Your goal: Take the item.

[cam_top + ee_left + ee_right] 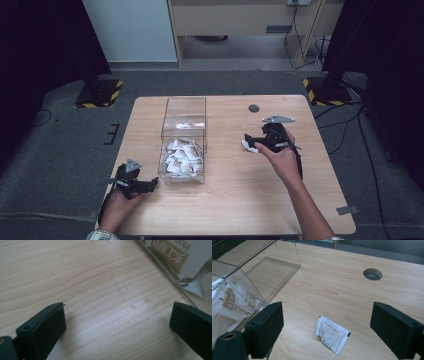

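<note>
A clear plastic box [183, 140] with two compartments stands on the wooden table [225, 210]. Its near compartment holds several white and brown sachets [182, 157]; the far compartment is empty. One white sachet [332, 335] lies flat on the table right of the box, between the wide-apart jaws of my right gripper [325, 332], which is open just above it. In the high view this sachet [247, 145] peeks out beside the right gripper [257, 141]. My left gripper [150, 184] rests low at the box's near left corner, open, with bare wood between its jaws [117, 325].
A round cable hole [254, 108] sits in the table behind the right gripper. The box wall [172, 277] with sachets behind it lies close ahead of the left gripper. Black stands with yellow-striped bases [100, 92] flank the table on grey carpet.
</note>
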Motion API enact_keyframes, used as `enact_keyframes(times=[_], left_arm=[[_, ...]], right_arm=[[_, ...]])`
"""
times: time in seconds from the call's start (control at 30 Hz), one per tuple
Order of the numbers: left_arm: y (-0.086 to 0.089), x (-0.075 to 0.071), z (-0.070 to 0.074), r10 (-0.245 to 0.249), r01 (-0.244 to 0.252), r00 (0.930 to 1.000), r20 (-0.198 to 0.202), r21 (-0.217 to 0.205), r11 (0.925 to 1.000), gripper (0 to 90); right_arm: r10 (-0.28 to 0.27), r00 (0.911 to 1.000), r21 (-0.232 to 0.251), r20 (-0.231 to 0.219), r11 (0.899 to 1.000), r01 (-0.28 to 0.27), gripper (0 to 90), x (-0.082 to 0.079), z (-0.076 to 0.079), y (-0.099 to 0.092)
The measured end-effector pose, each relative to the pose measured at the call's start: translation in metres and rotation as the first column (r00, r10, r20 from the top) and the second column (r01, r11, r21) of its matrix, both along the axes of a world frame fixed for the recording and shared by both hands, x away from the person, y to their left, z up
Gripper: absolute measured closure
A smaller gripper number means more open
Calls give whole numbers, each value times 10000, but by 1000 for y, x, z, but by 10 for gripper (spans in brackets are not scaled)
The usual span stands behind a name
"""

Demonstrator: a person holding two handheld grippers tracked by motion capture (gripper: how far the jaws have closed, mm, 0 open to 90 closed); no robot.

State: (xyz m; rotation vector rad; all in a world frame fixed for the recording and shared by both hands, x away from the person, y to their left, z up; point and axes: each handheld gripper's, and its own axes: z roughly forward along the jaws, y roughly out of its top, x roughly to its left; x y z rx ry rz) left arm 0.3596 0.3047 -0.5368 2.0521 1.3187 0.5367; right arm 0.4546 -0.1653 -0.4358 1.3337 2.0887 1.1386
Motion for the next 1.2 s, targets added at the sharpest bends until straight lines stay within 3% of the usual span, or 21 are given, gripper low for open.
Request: enact_keyframes(times=[0.2, 0.47, 0.83, 0.97, 1.1, 1.2], left_arm=[[0, 0, 0, 7, -7, 10000, 4, -9, 10000, 0], [0, 0, 0, 10, -10, 10000, 6, -12, 10000, 0], [0, 0, 0, 12, -12, 10000, 7, -13, 10000, 0], [0, 0, 0, 11, -11, 10000, 6, -10, 10000, 0], [0, 0, 0, 2, -2, 10000, 1, 0, 10000, 0], [0, 0, 0, 10, -10, 10000, 7, -12, 10000, 0]], right_arm=[[174, 9998, 55, 17, 9998, -174, 70, -11, -1, -2], [323, 9995, 2, -44, 9995, -323, 69, -32, -15, -6], [481, 9972, -164, -577, 9987, -491, 71, -62, -48, -11], [340, 9952, -273, -918, 9990, -367, 74, -75, -69, -14], [219, 9934, -323, -1124, 9991, -257, 76, -79, -82, -15], [277, 9892, -705, -1441, 9968, -382, 70, -80, -91, -10]])
